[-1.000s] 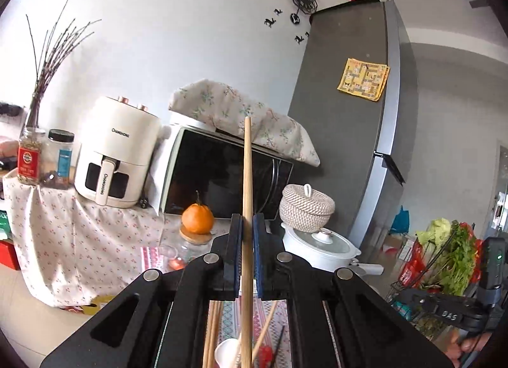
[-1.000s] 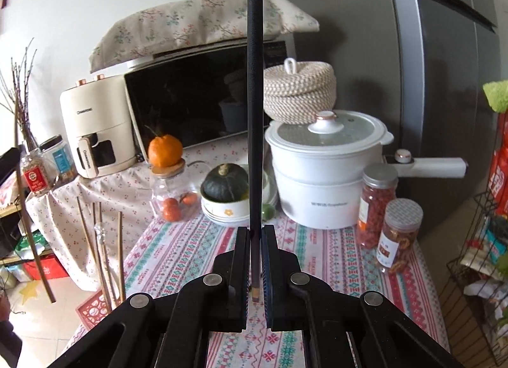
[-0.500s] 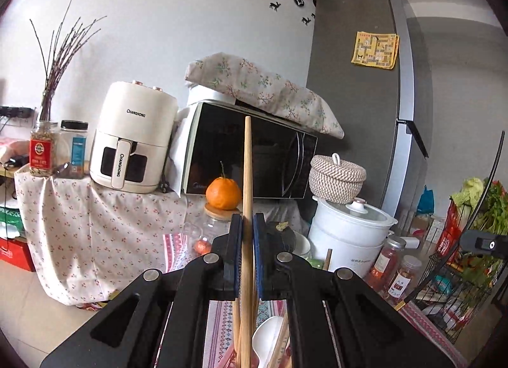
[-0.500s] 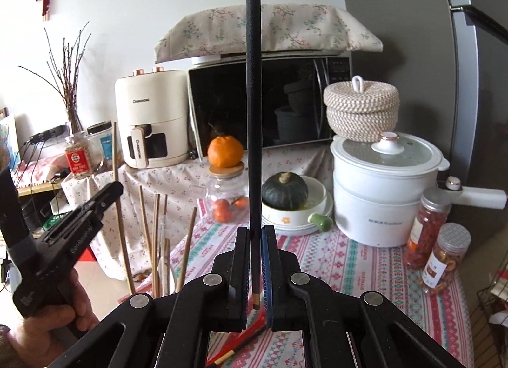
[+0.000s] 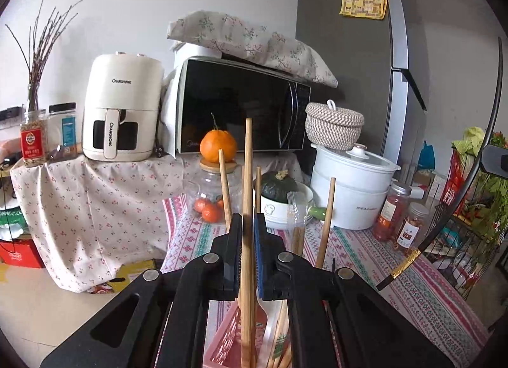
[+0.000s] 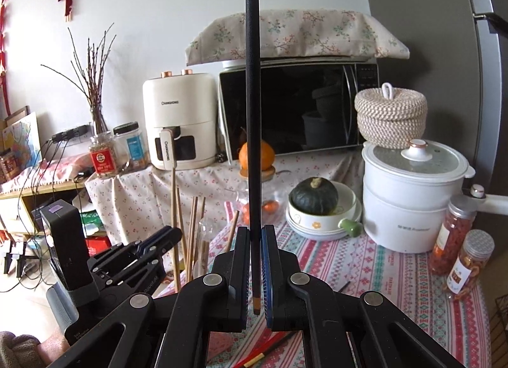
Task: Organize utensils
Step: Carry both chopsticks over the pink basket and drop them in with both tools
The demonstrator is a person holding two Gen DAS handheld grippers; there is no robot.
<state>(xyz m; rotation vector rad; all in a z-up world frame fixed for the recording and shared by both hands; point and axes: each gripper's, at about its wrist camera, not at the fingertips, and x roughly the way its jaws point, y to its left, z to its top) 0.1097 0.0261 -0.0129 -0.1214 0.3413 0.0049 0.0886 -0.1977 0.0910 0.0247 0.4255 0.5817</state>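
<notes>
My left gripper (image 5: 247, 225) is shut on a wooden chopstick (image 5: 247, 177) that stands upright, its lower end among several other wooden chopsticks (image 5: 327, 215) and a white plastic utensil in a pink holder (image 5: 228, 345) below the jaws. My right gripper (image 6: 254, 237) is shut on a black chopstick (image 6: 253, 98), held upright above the table. In the right wrist view the left gripper (image 6: 165, 237) is at the lower left beside the standing wooden chopsticks (image 6: 190, 234). The black chopstick also shows in the left wrist view (image 5: 470, 177) at the right.
The table (image 6: 365, 272) has a patterned cloth and carries a white pot (image 6: 412, 196), a squash in a bowl (image 6: 314, 196), a glass jar topped by an orange (image 5: 219, 145), and two snack jars (image 6: 460, 257). Red chopsticks (image 6: 270, 349) lie on the cloth. Microwave, air fryer and fridge stand behind.
Both grippers have tilted down and drawn back. The left gripper has lowered its wooden chopstick into the pink holder among the others. The right gripper still holds the black chopstick upright.
</notes>
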